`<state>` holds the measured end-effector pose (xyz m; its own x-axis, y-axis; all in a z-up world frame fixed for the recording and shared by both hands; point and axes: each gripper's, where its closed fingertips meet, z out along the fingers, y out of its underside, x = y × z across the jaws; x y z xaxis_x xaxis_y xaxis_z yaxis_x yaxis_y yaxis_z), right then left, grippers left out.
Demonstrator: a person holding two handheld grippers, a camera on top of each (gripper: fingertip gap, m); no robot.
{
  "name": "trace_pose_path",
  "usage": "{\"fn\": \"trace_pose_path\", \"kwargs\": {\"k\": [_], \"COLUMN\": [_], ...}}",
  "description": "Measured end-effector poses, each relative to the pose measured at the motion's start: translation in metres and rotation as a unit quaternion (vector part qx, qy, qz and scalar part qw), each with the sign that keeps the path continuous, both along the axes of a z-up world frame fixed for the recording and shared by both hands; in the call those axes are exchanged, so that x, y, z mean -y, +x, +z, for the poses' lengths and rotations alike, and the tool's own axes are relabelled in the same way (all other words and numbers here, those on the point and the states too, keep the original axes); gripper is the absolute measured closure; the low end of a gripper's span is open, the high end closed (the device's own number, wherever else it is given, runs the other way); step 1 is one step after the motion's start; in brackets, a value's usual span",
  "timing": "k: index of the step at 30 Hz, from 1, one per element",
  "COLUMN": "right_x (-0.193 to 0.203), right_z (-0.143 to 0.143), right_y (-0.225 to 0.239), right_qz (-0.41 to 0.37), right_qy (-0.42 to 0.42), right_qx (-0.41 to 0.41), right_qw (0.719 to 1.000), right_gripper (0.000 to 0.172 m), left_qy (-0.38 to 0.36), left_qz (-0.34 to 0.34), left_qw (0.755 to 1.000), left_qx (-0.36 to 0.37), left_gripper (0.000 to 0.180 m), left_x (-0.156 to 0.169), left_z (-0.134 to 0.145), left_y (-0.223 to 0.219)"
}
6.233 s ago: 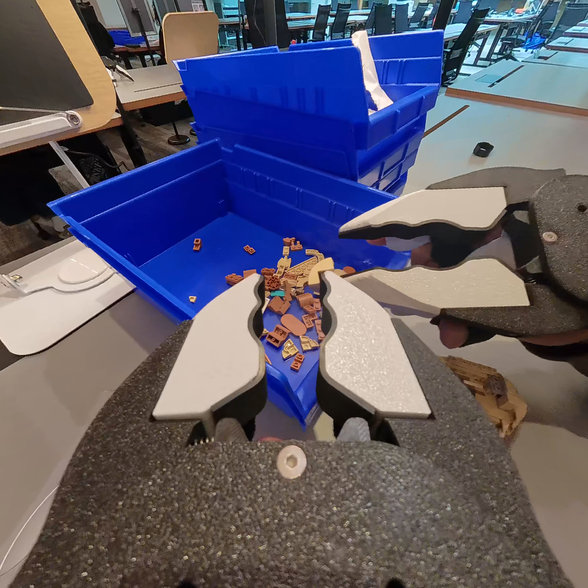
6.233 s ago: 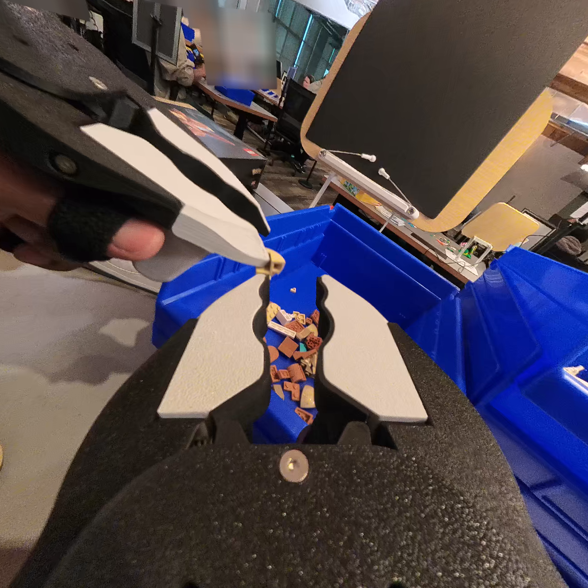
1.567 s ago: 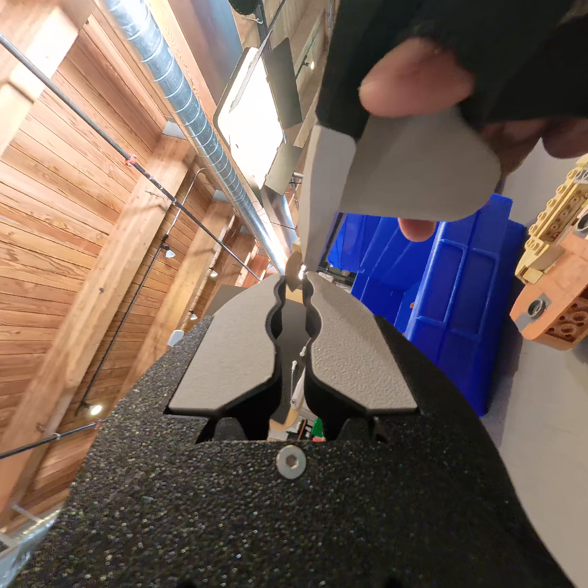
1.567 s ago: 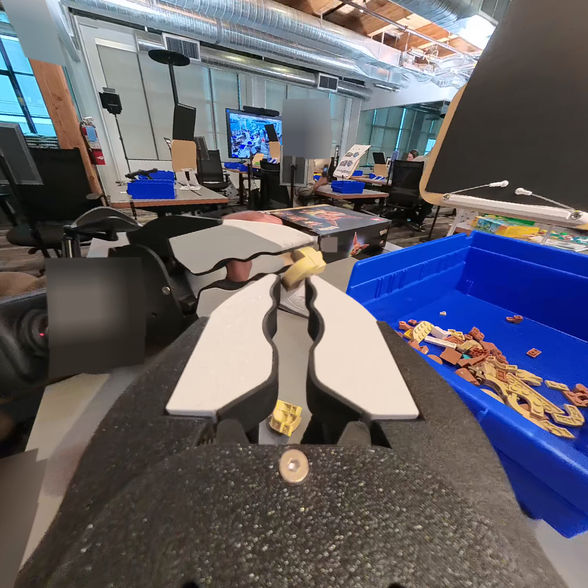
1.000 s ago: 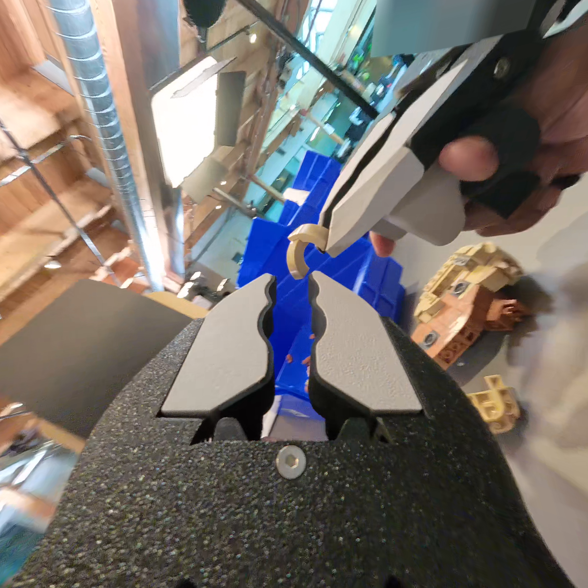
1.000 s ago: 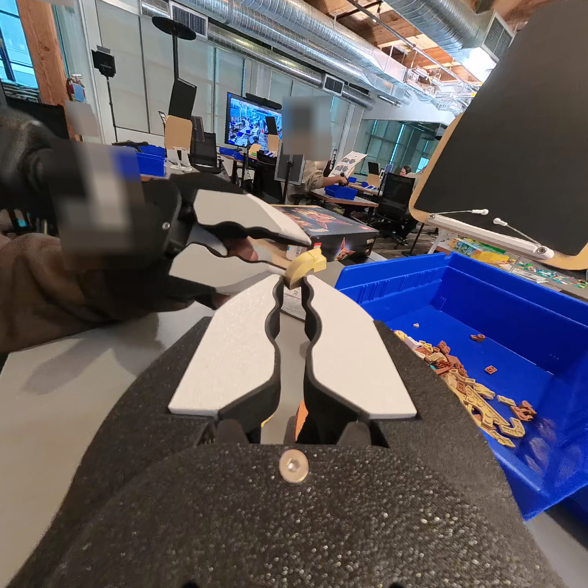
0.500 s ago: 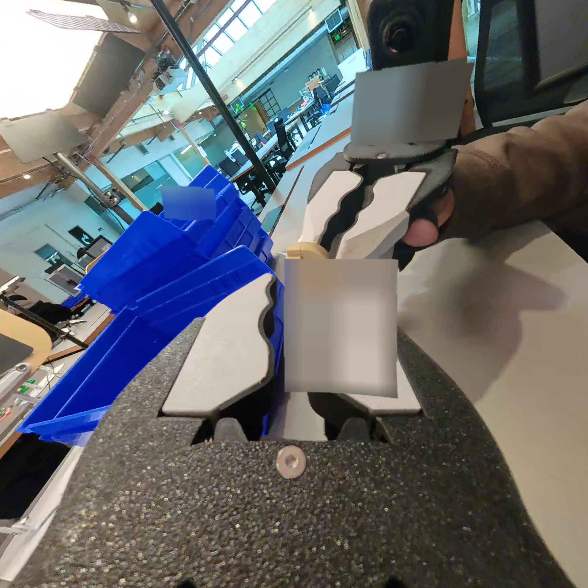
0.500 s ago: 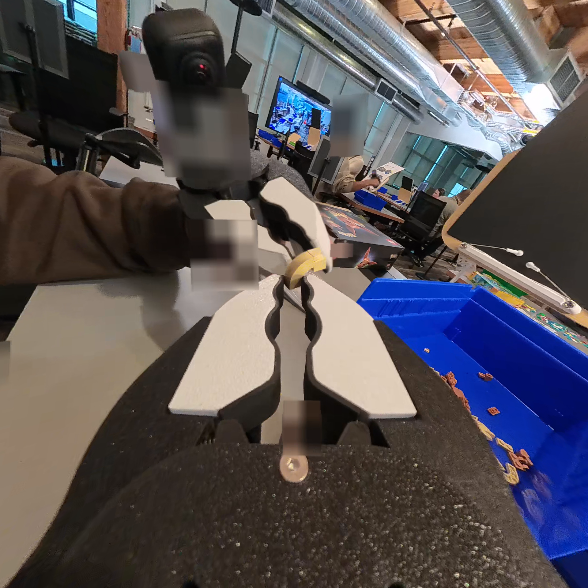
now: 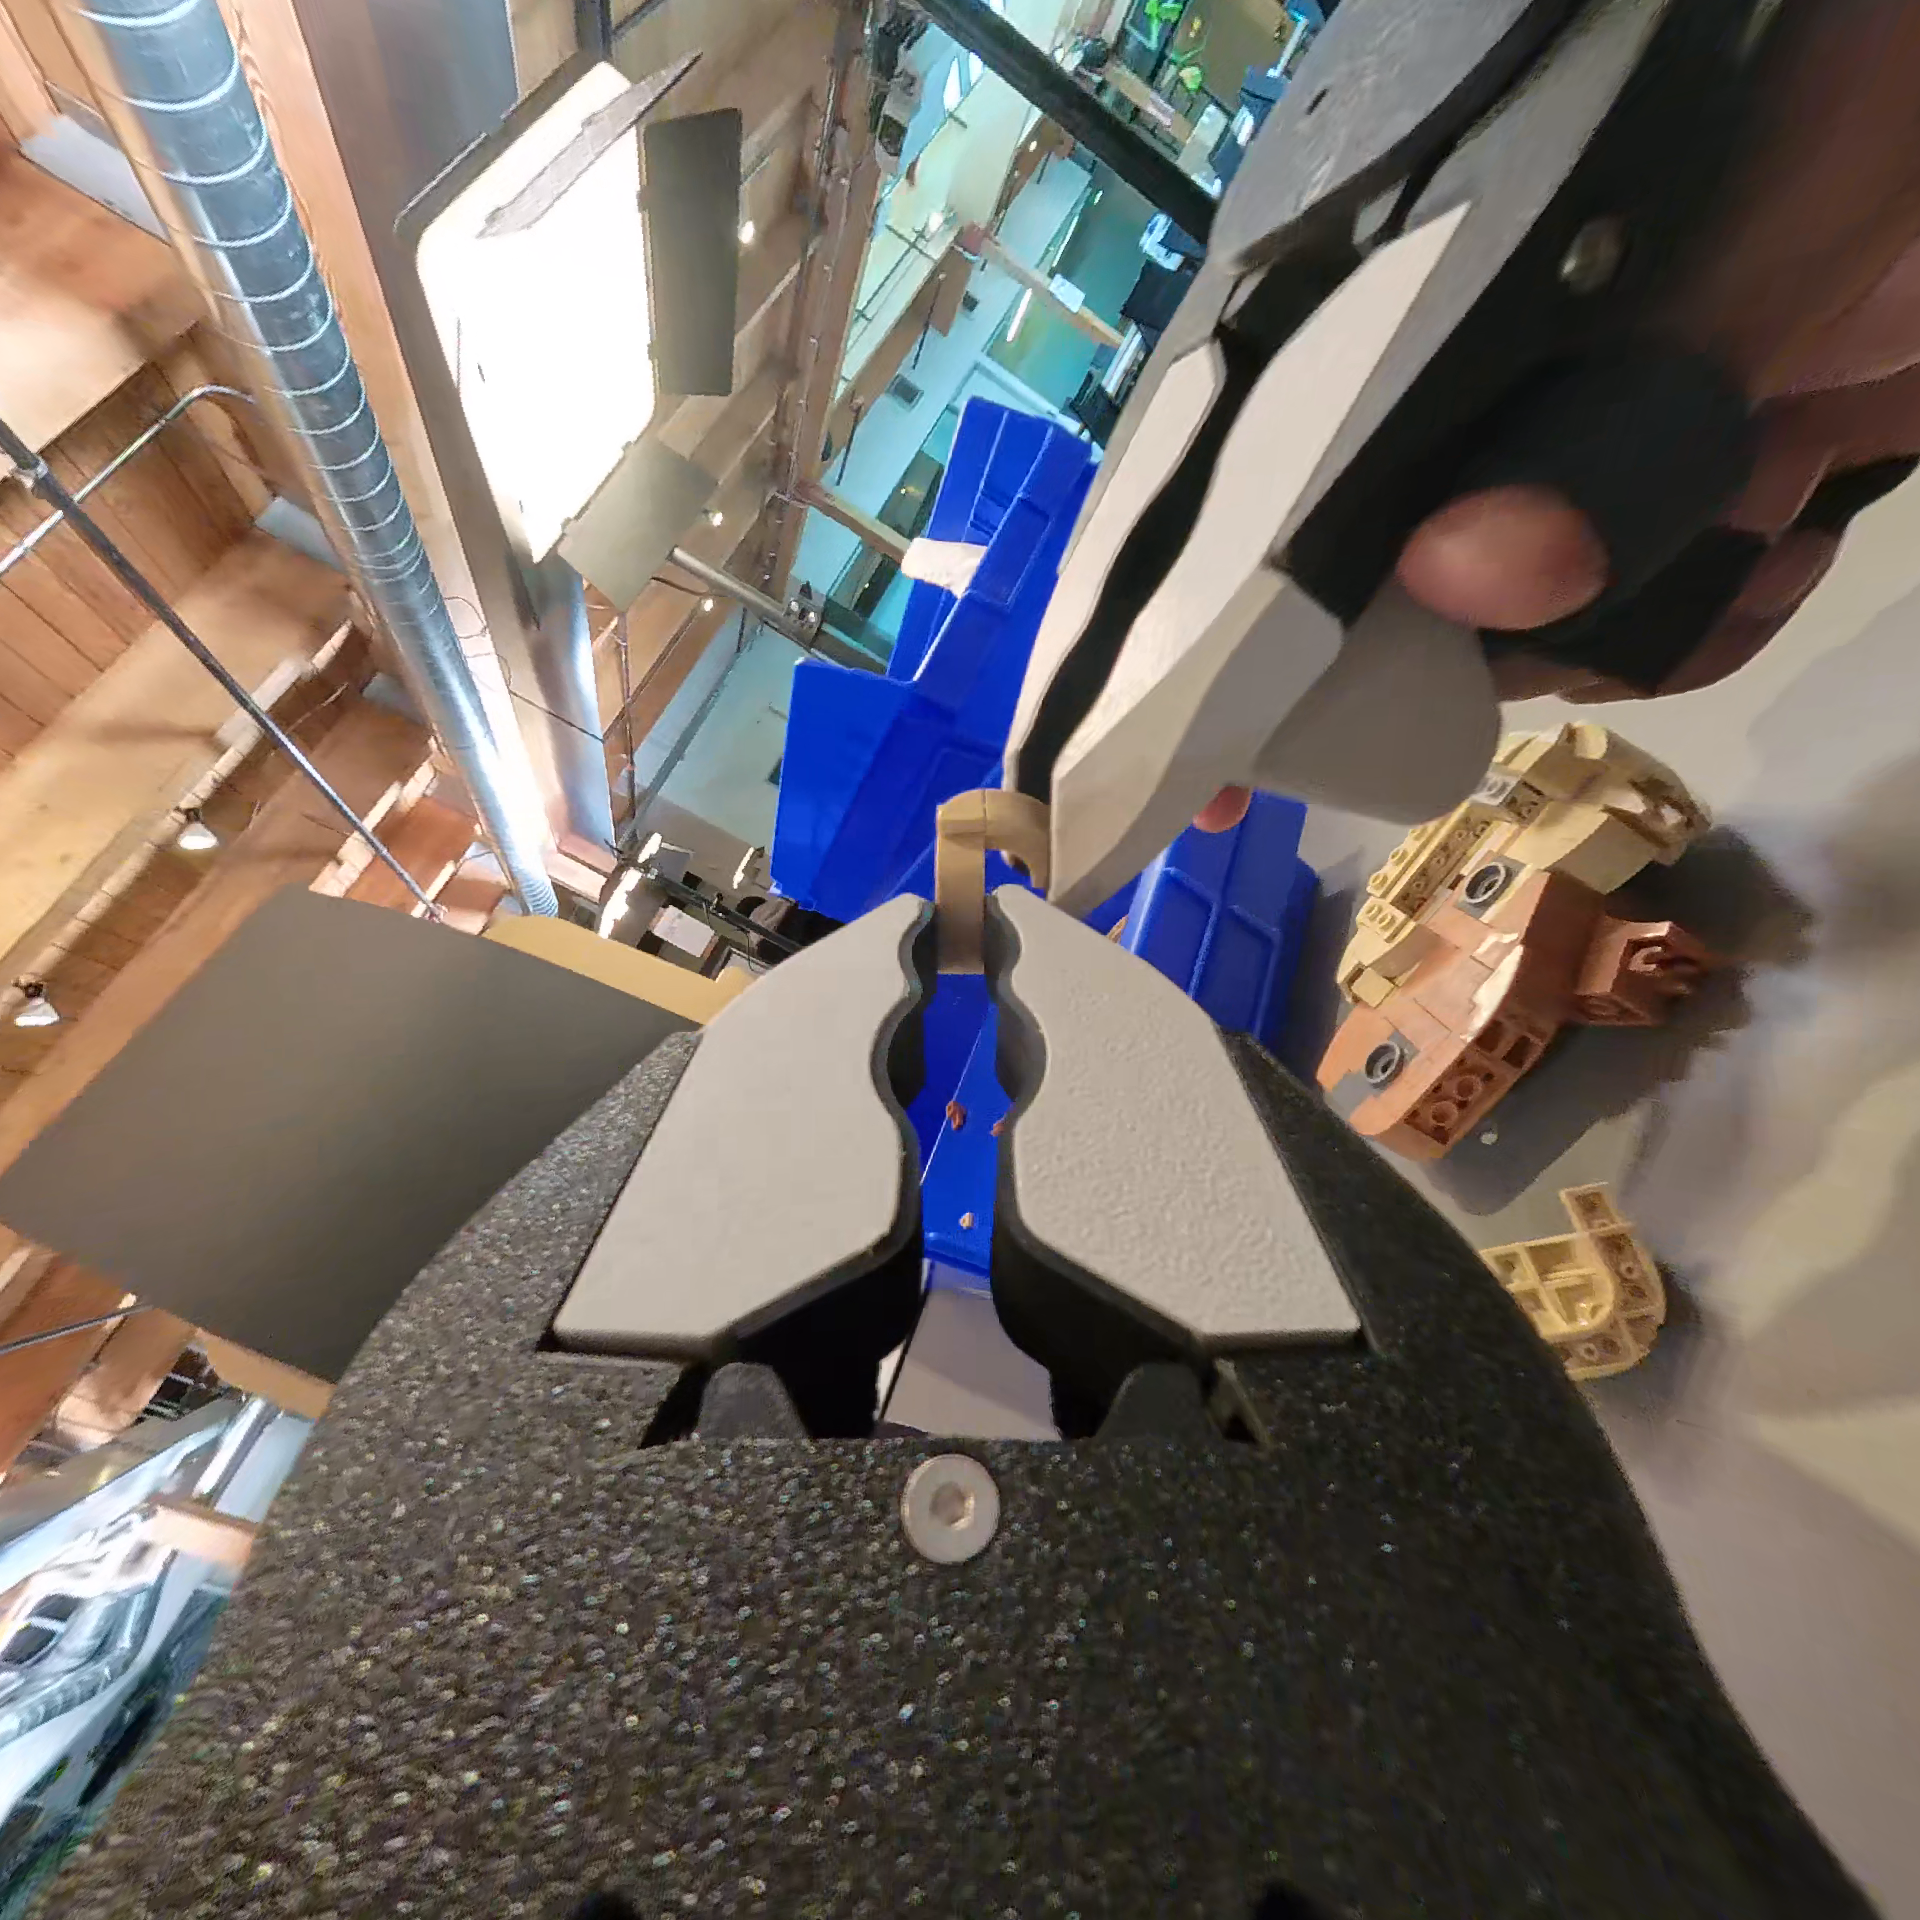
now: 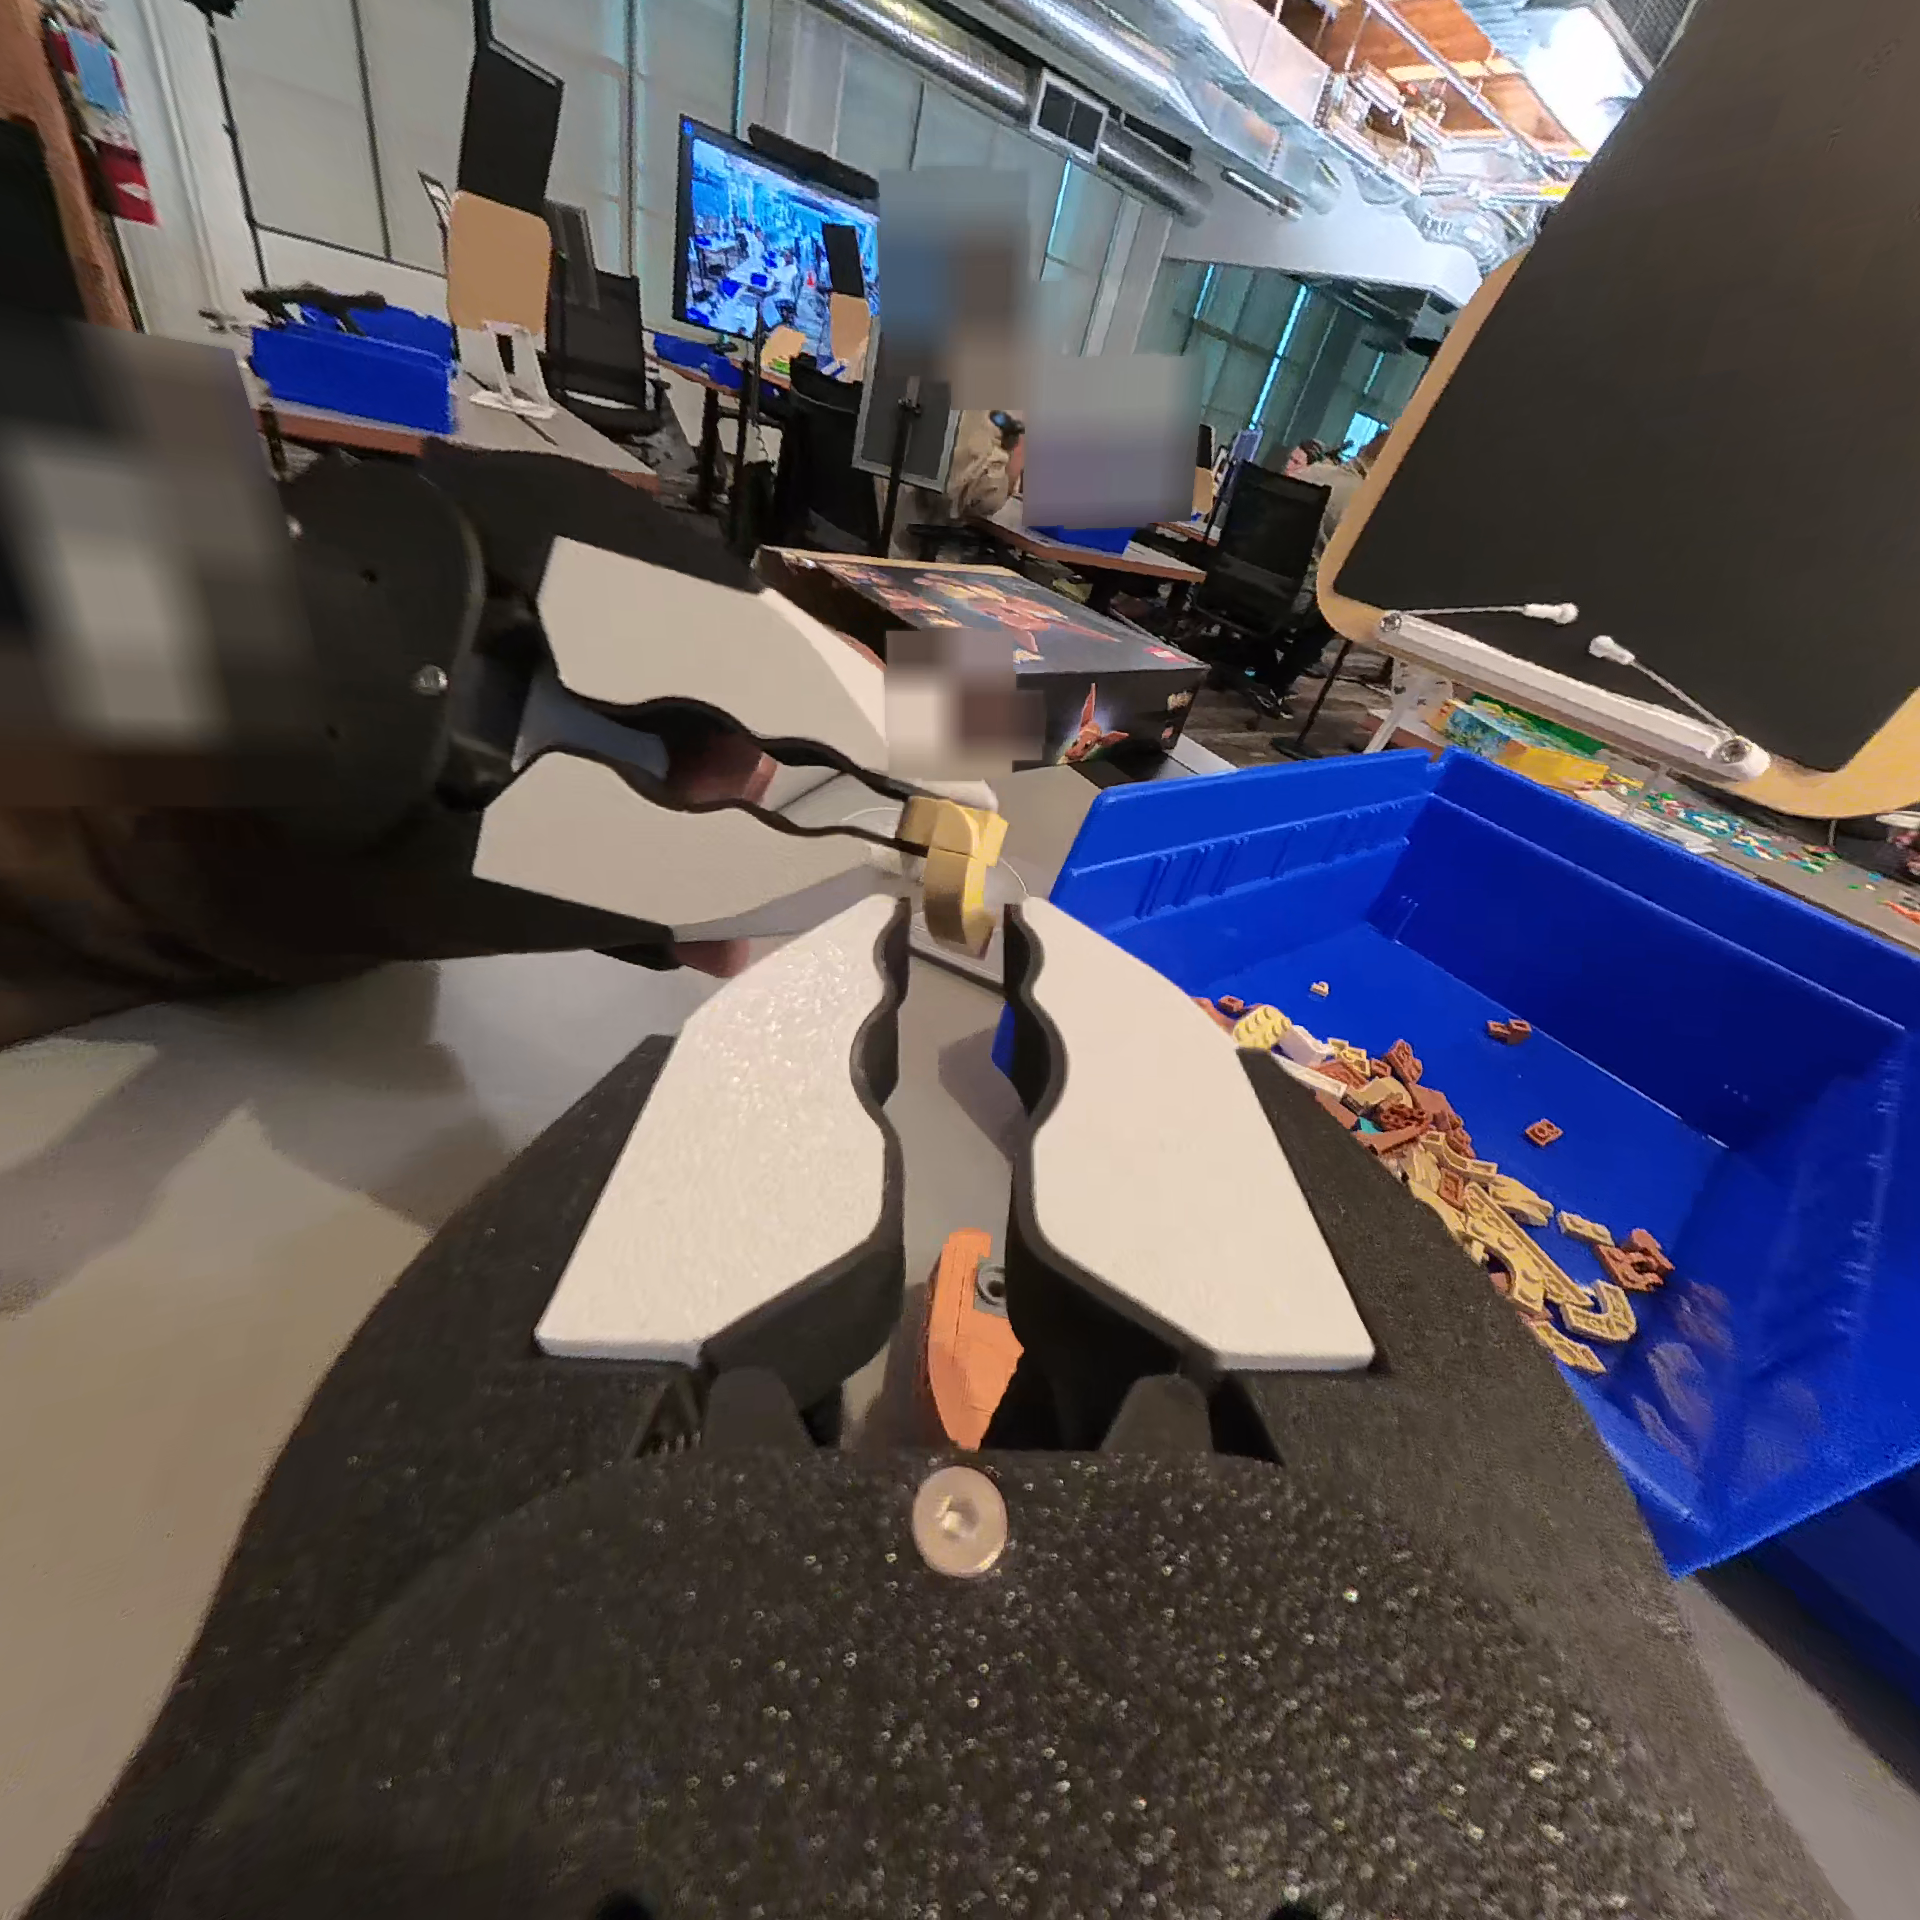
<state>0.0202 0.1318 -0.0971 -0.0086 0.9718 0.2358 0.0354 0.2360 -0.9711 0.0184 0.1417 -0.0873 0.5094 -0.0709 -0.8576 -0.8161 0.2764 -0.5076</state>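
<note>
A tan curved brick piece (image 9: 961, 883) is pinched at one end between the pads of my left gripper (image 9: 958, 914), which is shut on it in mid-air. My right gripper (image 9: 1044, 831) reaches in from the upper right, its tips beside the piece's hooked end. In the right wrist view the piece (image 10: 961, 883) hangs between the fingertips of my right gripper (image 10: 954, 920), which is open with a gap on each side. The left gripper (image 10: 904, 831) comes in from the left and clamps the piece's upper end.
A blue bin (image 10: 1247, 831) with several loose brown and tan pieces (image 10: 1434, 1153) stands at the right. A partly built tan and brown brick model (image 9: 1496, 935) and a tan corner piece (image 9: 1579, 1288) lie on the grey table. More blue bins (image 9: 914, 748) are stacked behind. Less than 4 cm separates the two grippers' tips.
The right gripper was shut on the tan piece while the left stood open. Now the left pads have closed on it and the right pads have parted from it.
</note>
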Motion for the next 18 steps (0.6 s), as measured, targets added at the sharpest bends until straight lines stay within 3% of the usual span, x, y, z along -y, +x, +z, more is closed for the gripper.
{"fn": "trace_pose_path", "kwargs": {"k": [7, 12, 18], "right_x": [-0.004, -0.001, -0.007], "right_z": [-0.002, 0.006, 0.002], "right_y": [-0.001, 0.003, 0.002], "right_qz": [-0.021, -0.029, -0.037], "right_qy": [0.015, 0.034, 0.028], "right_qx": [0.005, -0.012, -0.004], "right_qw": [1.000, 0.999, 0.999], "right_gripper": [0.161, 0.162, 0.162], "left_qy": [0.004, 0.011, -0.022], "left_qz": [0.028, 0.114, 0.050], "left_qw": [0.999, 0.993, 0.995], "left_qx": [-0.031, -0.013, 0.089], "left_gripper": [0.173, 0.173, 0.173], "left_x": [-0.003, -0.011, -0.008], "left_z": [-0.004, 0.003, 0.009], "left_y": [-0.003, -0.038, -0.043]}}
